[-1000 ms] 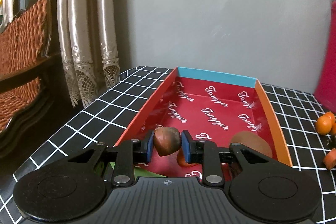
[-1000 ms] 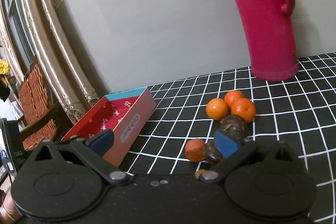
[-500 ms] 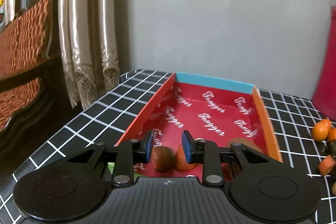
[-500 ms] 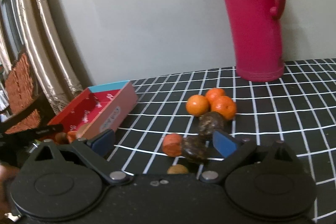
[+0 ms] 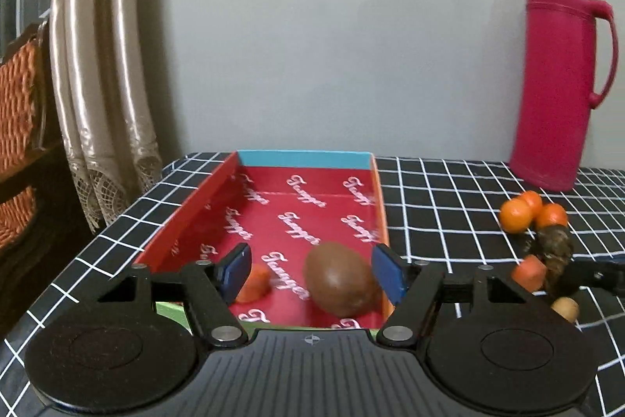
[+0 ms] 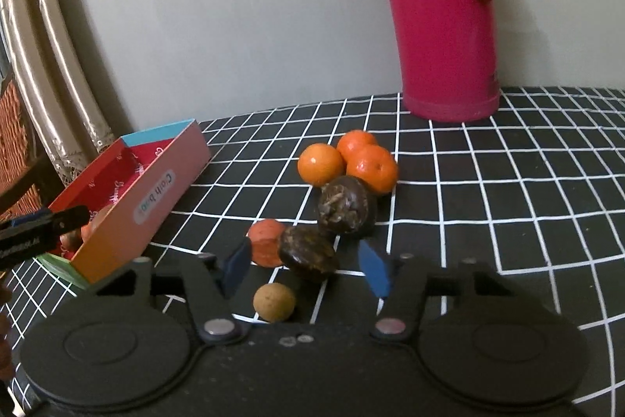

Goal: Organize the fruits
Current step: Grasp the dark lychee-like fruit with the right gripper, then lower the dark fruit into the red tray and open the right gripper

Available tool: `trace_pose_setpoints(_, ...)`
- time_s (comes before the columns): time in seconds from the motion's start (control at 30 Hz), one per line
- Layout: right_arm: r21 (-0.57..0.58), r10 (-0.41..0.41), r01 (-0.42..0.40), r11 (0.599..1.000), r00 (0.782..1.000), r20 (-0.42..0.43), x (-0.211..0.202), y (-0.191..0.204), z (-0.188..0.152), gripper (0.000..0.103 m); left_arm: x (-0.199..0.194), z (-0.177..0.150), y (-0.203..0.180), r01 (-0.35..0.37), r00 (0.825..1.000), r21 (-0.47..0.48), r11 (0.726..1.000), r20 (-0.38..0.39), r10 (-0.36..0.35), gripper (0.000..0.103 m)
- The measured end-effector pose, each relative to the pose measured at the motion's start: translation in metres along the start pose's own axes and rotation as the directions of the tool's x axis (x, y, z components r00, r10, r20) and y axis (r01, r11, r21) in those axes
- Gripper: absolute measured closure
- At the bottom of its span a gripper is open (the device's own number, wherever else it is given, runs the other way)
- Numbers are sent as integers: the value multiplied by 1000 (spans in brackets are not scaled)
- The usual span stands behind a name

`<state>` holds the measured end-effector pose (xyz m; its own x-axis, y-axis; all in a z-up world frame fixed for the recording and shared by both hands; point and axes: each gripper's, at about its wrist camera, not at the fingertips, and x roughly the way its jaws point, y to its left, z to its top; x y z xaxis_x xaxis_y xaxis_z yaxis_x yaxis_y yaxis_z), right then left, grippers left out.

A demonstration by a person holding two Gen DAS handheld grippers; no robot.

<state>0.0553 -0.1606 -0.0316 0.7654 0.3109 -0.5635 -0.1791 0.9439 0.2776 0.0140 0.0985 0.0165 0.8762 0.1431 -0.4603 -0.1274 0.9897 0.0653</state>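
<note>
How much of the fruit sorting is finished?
A brown fruit and an orange piece lie in the red box. The right claw is closing around a dark fruit. Three oranges remain on the table.

Dim indoor light, ceiling glare, fisheye-bent edges, slight motion blur.

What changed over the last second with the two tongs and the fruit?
The left tongs let go of a small brown fruit into the red box and are opening. The right tongs came down, closing around a dark fruit, pads not yet pressing. Oranges and flask stayed put.
</note>
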Motion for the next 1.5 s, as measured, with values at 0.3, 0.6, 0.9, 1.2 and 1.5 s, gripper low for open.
trace_pose_setpoints(0.3, 37, 4, -2, 999, 998, -62, 28, -1, 0, 65, -7, -1, -2, 17, 1000, 9, 1000, -5, -17, 35)
trace_pose_setpoints(0.6, 3, 0, 1, 1000, 998, -61, 35, 5, -1, 68, -15, -2, 4, 7, 1000, 13, 1000, 4, -7, 34)
trace_pose_setpoints(0.9, -10, 94, -94, 996, 995, 37, 10, 23, 11, 68, -31, -10, 23, -14, 1000, 2, 1000, 2, 14, 34)
trace_pose_setpoints(1.2, -122, 287, -280, 952, 957, 48, 20, 110, 30, 68, -40, -20, 58, -56, 998, -47, 997, -20, 55, 32)
trace_pose_setpoints(1.5, -247, 359, -362, 899, 931, -61, 51, 183, 16, 68, -33, -29, 85, -83, 995, -81, 993, -54, 79, 32)
